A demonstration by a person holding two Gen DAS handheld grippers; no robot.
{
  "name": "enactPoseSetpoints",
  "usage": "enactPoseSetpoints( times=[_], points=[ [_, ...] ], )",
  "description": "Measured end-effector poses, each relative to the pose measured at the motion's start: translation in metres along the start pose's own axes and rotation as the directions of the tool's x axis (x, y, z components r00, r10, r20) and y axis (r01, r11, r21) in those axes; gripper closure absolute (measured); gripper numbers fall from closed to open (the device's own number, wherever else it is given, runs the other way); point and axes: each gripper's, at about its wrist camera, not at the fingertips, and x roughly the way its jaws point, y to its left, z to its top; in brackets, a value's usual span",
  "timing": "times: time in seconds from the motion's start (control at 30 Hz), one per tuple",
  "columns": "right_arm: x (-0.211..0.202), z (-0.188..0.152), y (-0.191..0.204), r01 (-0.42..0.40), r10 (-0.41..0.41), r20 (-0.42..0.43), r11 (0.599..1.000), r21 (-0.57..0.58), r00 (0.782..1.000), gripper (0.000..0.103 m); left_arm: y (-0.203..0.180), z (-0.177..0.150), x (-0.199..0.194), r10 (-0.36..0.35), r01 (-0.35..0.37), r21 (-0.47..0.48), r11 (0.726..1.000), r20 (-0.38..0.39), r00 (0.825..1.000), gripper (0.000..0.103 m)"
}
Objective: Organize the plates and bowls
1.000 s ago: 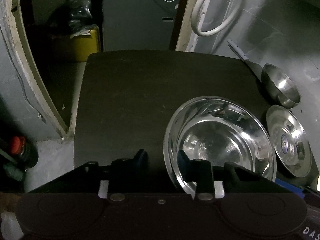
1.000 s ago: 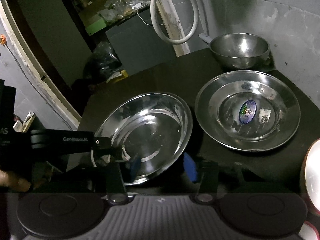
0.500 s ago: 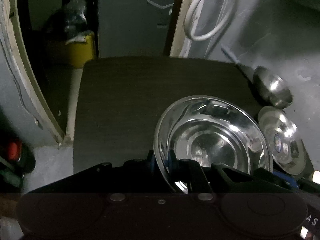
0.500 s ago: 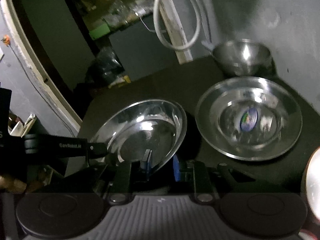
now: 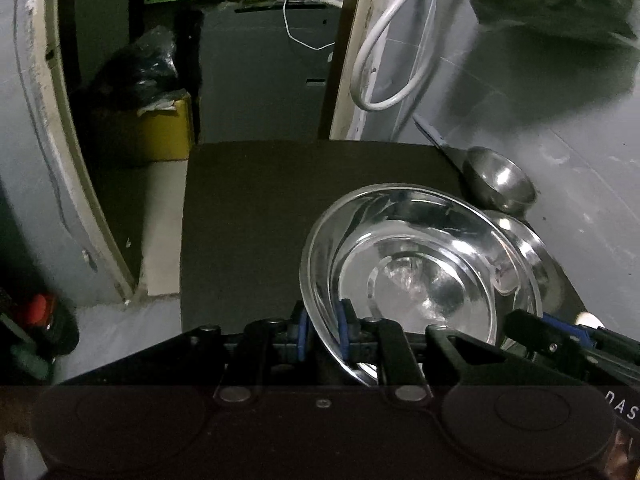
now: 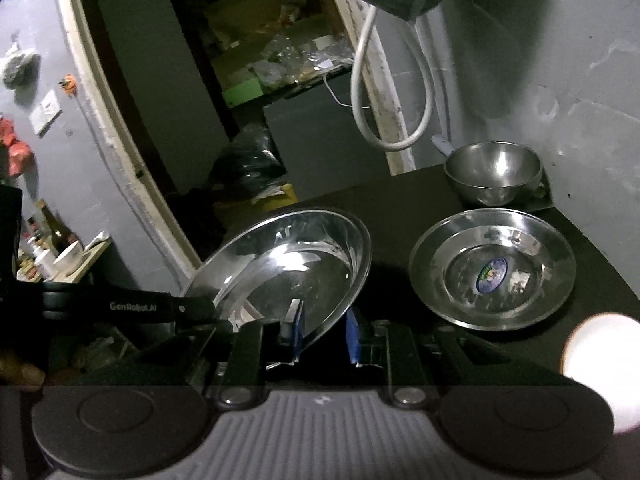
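both tongs, apart a second ago, now pinch the plate [image 5: 420,280], left tongs [image 5: 322,330] and right tongs [image 6: 322,334] clamped on its near rim, tipping it up off the tabletop [image 5: 260,200] middle, ready to stack on the stickered plate [image 6: 492,268].

left tongs [image 5: 322,330]: open→clamped on plate [image 5: 420,272] rim | right tongs [image 6: 322,334]: likewise, seemingly | plate: flat→lifted, tilted

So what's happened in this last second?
Both tongs, left and right, closed on the wide steel plate's rim and tipped it up off the black table. The stickered steel plate and small steel bowl stayed put.
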Motion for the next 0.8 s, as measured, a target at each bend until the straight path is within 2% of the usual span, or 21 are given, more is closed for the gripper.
enactPoseSetpoints(
  times=[0.4,0.8],
  points=[
    [-0.054,-0.042,0.002,-0.041,0.038,-0.096,0.999,-0.024,0.995,0.078,-0.019,-0.06,-0.045,0.053,-0.049,0.048,0.998,-0.091,0.994,0.084],
    [-0.071,-0.06,-0.006,-0.074,0.072,-0.177,0.997,-0.002,0.982,0.077,-0.029,-0.086,-0.052,0.088,-0.082,0.043,0.996,-0.157,0.984,0.084]
  ],
)
